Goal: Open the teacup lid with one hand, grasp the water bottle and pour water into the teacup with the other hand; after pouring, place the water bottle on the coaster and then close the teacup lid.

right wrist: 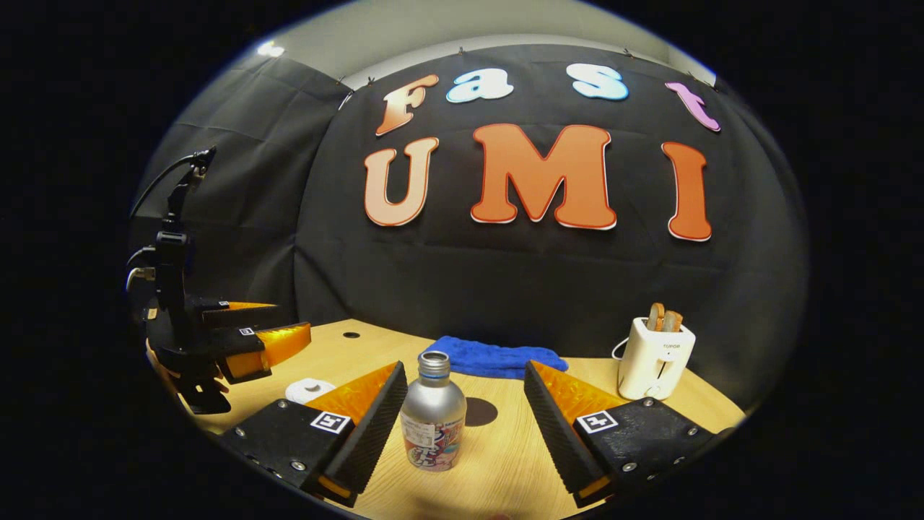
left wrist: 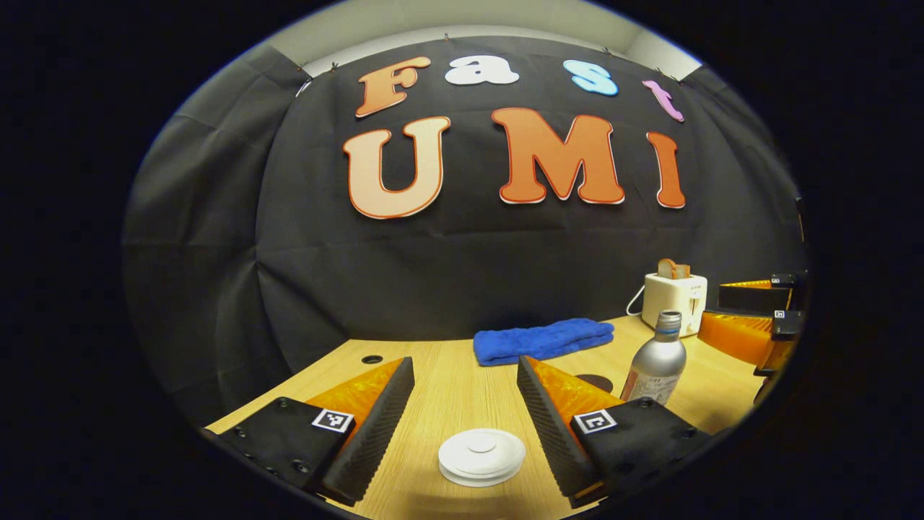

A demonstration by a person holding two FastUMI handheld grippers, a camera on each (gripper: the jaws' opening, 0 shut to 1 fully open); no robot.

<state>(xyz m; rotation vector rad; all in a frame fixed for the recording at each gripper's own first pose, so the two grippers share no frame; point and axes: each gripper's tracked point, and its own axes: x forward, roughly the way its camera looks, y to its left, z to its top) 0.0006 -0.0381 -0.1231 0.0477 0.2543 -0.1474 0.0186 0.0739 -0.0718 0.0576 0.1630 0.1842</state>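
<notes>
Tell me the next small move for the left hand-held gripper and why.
Probably ease the left hand-held gripper down and close on the white teacup lid. Its jaws stand open with the lid between them, still on the cup, and the water bottle is ungrasped between the right hand-held gripper's open fingers.

Left gripper (left wrist: 465, 404) jaws stand wide over the teacup lid (left wrist: 481, 456), bare tabletop (left wrist: 447, 390) ahead; the towel (left wrist: 543, 340) blocks 12 o'clock, the water bottle (left wrist: 655, 357) 2 o'clock.

Bottle (right wrist: 433, 422) before coaster (right wrist: 479, 412); towel (right wrist: 494, 357) behind; toaster (right wrist: 655, 358) right.
</notes>
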